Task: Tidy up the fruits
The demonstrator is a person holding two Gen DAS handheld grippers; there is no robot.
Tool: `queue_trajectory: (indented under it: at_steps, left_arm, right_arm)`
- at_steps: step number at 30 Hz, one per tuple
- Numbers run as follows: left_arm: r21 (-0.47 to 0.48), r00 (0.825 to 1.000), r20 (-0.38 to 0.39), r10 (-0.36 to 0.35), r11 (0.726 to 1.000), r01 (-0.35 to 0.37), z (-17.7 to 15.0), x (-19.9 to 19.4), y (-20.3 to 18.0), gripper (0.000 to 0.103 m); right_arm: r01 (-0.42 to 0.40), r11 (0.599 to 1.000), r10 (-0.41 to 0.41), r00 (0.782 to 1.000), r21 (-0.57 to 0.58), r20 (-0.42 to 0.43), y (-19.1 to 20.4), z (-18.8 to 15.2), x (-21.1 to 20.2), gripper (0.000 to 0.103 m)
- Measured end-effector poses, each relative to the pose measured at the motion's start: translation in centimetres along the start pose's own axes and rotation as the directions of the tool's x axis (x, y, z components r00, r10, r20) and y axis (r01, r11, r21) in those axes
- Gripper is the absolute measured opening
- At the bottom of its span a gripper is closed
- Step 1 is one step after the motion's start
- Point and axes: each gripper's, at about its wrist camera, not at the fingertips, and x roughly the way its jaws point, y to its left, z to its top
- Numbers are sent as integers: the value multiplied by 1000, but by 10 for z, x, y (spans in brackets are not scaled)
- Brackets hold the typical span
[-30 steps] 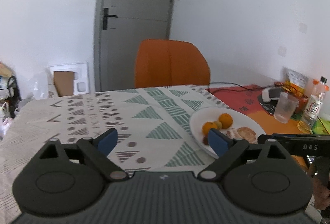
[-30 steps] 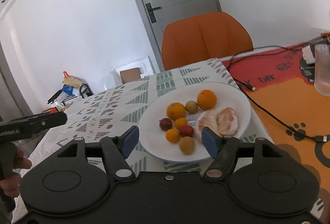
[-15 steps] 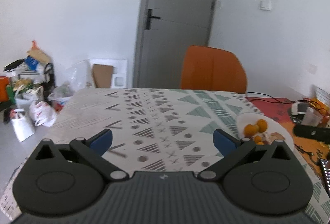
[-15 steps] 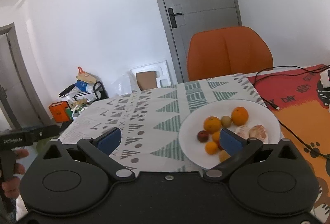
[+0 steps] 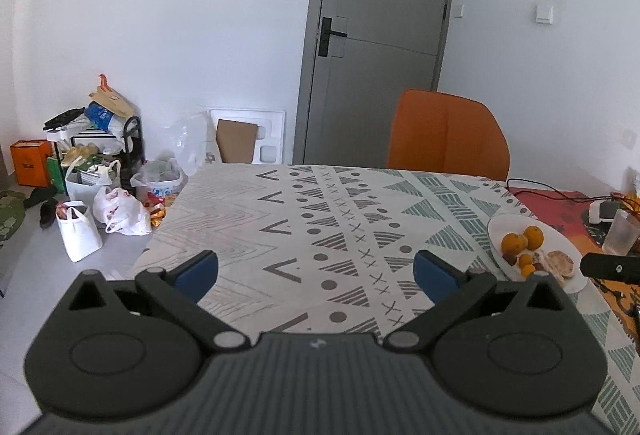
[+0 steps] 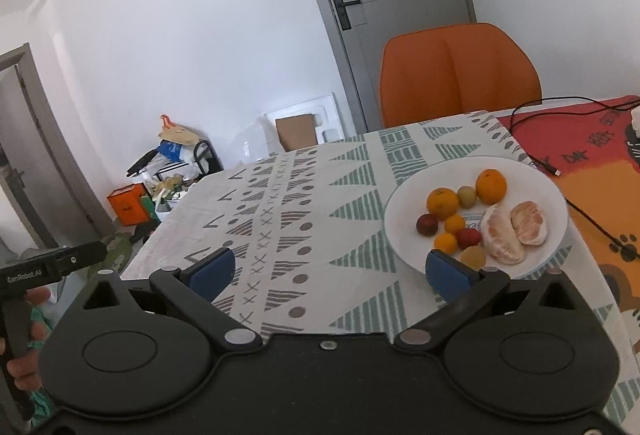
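Oranges point(image 6: 442, 202), small plums and peeled citrus halves point(image 6: 514, 231) sit on a white plate point(image 6: 404, 211) at the tabletop's point(image 5: 320, 219) right side. Both the right gripper point(image 6: 328, 269) and left gripper point(image 5: 316, 271) hover wide open, empty.

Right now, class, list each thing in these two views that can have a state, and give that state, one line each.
left gripper: open, holding nothing.
right gripper: open, holding nothing.
plate: on the tablecloth, holding fruit.
pomelo pieces: peeled, on the plate.
two oranges: whole, unpeeled.
door: closed.
orange chair: unoccupied, at the table's far side.
plastic cup: upright.
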Motion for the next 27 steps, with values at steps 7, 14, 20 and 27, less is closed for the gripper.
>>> queue_trajectory:
  at_steps: [7,14,20,27]
  left_arm:
    - [29,1000,-4,20,999,-20,-7,-12,-2,103]
    - [30,1000,11,12,999,-12,-11,-22,0,103]
    - [28,1000,6,7,1000,-7,-14,-24,2,103]
    - [20,1000,8,9,1000,-9,-16,-26,5,103]
  right_arm:
    - [19,1000,-18,1000,-12,8,3,-7,-8,103]
    - [31,998,-29,999,-63,31,9,-8,-19,103]
    - [37,997,-35,999,-72,31,9,-7,-23,103]
    - [33,997,-31,999,-74,29,11,-7,-24,103]
